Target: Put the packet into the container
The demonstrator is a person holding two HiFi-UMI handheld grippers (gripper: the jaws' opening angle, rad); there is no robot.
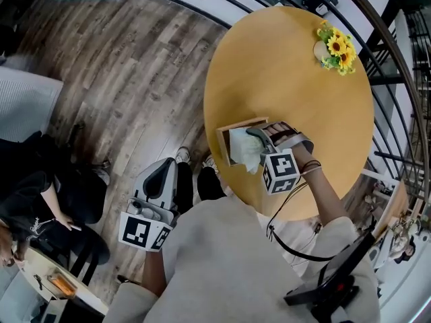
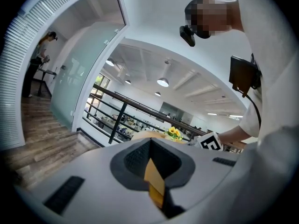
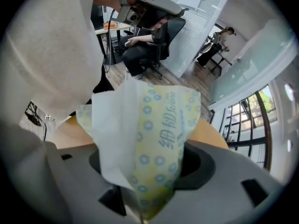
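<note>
A pale green and yellow packet [image 1: 244, 150] with a blue ring print hangs at the near end of the open wooden container [image 1: 237, 124], partly over its rim. My right gripper [image 1: 258, 138] is shut on the packet [image 3: 150, 139], which bunches up between its jaws and fills the right gripper view. The container stands at the near edge of the round wooden table [image 1: 289, 79]. My left gripper [image 1: 160, 175] hangs off the table to the left, above the floor; its jaws stand together with nothing held [image 2: 154, 174].
A bunch of sunflowers [image 1: 337, 49] sits at the table's far side. A black railing [image 1: 377, 39] curves behind the table. A seated person [image 1: 40, 200] and a small desk [image 1: 57, 281] are at the lower left on the wood floor.
</note>
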